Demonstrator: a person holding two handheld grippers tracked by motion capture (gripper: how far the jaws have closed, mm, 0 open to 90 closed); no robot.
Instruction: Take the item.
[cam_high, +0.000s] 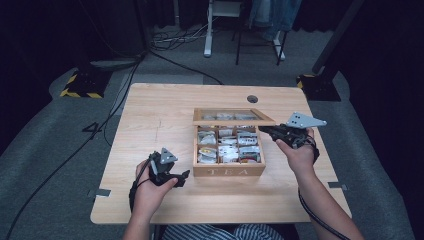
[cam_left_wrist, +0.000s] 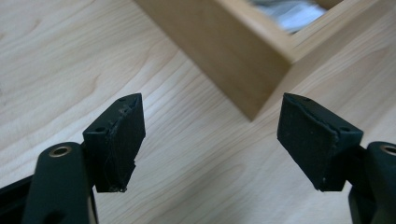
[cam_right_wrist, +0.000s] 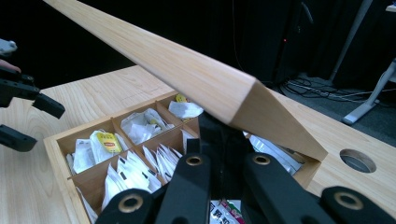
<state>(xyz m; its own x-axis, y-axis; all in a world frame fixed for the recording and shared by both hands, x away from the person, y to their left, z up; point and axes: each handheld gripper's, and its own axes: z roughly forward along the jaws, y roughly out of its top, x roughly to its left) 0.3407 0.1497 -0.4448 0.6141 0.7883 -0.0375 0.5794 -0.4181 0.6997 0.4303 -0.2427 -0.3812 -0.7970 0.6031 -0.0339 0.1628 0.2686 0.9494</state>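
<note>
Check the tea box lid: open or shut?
Open. The lid is raised off the tea box, held up by the right claw; tea bags show.

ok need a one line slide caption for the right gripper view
Right hand-held gripper clamps the raised light wooden lid of a compartmented wooden tea box filled with white paper tea sachets.

L gripper (cam_left_wrist: 208, 140) jaws stand apart, nothing btwn them, just bare light-wood table (cam_left_wrist: 60, 60) below. Wooden box (cam_left_wrist: 224, 51) corner sits ahead, upper right, w/ pale packets (cam_left_wrist: 292, 11) visible inside, blurred.
</note>
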